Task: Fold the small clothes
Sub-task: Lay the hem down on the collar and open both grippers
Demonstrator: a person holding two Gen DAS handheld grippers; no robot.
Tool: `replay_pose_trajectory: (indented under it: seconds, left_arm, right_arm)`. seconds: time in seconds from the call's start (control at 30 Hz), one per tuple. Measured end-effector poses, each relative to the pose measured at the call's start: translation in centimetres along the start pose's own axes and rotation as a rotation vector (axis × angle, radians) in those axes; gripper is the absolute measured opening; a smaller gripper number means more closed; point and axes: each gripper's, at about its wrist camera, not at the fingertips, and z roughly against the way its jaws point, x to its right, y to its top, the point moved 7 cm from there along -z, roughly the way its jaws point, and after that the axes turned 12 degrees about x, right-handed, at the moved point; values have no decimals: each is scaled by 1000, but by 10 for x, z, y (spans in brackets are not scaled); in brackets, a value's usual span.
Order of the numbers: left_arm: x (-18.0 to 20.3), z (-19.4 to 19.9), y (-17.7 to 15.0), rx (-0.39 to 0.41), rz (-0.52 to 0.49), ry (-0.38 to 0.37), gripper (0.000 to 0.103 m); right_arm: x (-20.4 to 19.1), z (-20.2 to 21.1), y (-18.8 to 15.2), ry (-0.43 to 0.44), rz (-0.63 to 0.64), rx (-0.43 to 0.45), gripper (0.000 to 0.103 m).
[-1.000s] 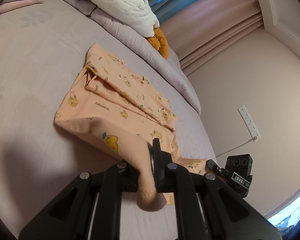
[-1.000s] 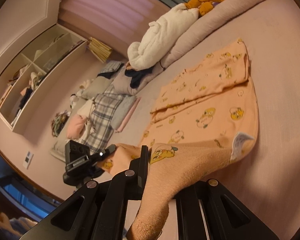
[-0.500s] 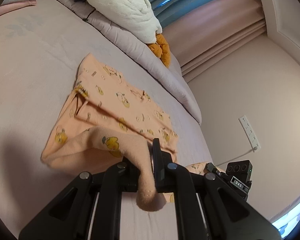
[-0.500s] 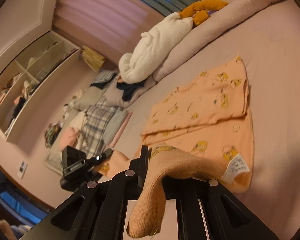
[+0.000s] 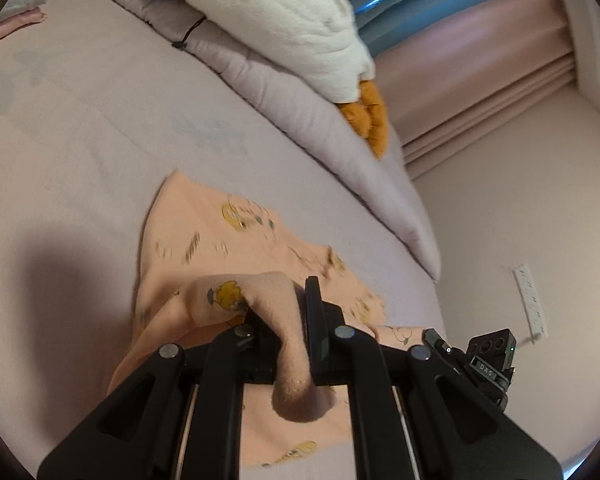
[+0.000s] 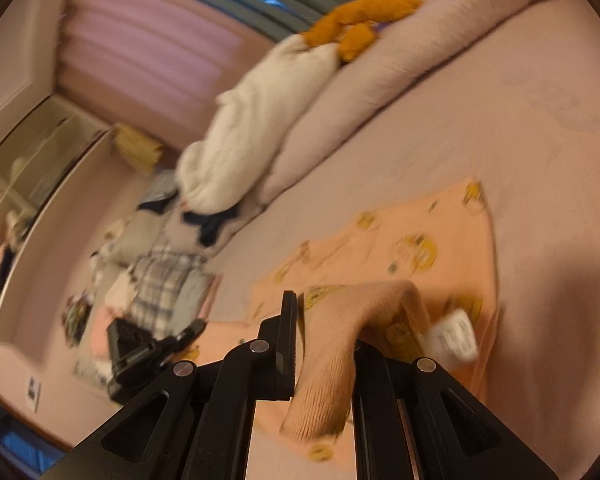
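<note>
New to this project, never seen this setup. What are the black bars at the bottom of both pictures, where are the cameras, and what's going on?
No robot here: a person holds a two-finger claw in each hand, with a fisheye camera on each looking forward along its fingers. The black bars are those fingers. One picture is from the left claw, the other from the right claw. Each is shut on an edge of a peach garment lying on a bed. Behind it lie a white blanket and an orange plush toy. Each picture also shows the other claw.

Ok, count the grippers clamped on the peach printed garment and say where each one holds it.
2. The left gripper pinches one bunched end of the peach printed garment; the right gripper pinches the other end. None looks hidden.
</note>
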Motion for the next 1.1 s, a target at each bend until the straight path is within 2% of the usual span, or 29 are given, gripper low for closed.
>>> replay_pose_trajectory:
  seconds: [0.17,0.23,0.3,0.33,0.37,0.4,0.43,0.5,0.6,0.67,0.8,0.87,0.97,1.07,1.1]
  left_arm:
    - [-19,-46,12,-57,46,75,7]
    - [-30,-67,7,-124,92,100,8]
    - [-41,-81,4,-189,149,137,29]
    - [-43,-84,6,-196,174,131,33]
    - [-44,-85,11,-194,194,126,43]
    - [-43,-85,17,-190,218,115,58]
    - [-41,-84,23,-176,228,105,62]
    - [-36,-79,38,-131,220,95,64]
    - [-38,-72,54,-86,172,145,65]
    - [-43,-62,60,-50,146,170,65]
    - [-59,-39,66,2,113,229,65]
    - [-58,-28,58,-10,79,213,64]
    - [-42,-10,40,-34,-60,178,63]
    - [-27,6,12,-67,-186,134,61]
    - [-25,12,-2,-81,-226,131,55]
  right_arm:
    - [32,-31,16,-103,-62,-40,10]
    - [46,-42,14,-134,-97,-84,10]
    - [56,-47,11,-148,-156,-117,10]
    - [60,-48,12,-147,-200,-120,10]
    - [62,-48,15,-134,-237,-116,13]
    - [64,-47,18,-115,-272,-106,17]
    - [66,-46,23,-105,-295,-92,20]
    - [67,-42,38,-84,-319,-29,33]
    - [71,-29,54,-104,-313,57,35]
    - [68,-21,54,-110,-281,65,35]
    - [50,-3,43,-147,-119,50,35]
    - [38,5,32,-181,15,17,35]
    - [13,21,4,-222,276,-23,35]
    - [8,27,-18,-233,371,-60,34]
    - [11,29,-26,-234,382,-78,32]
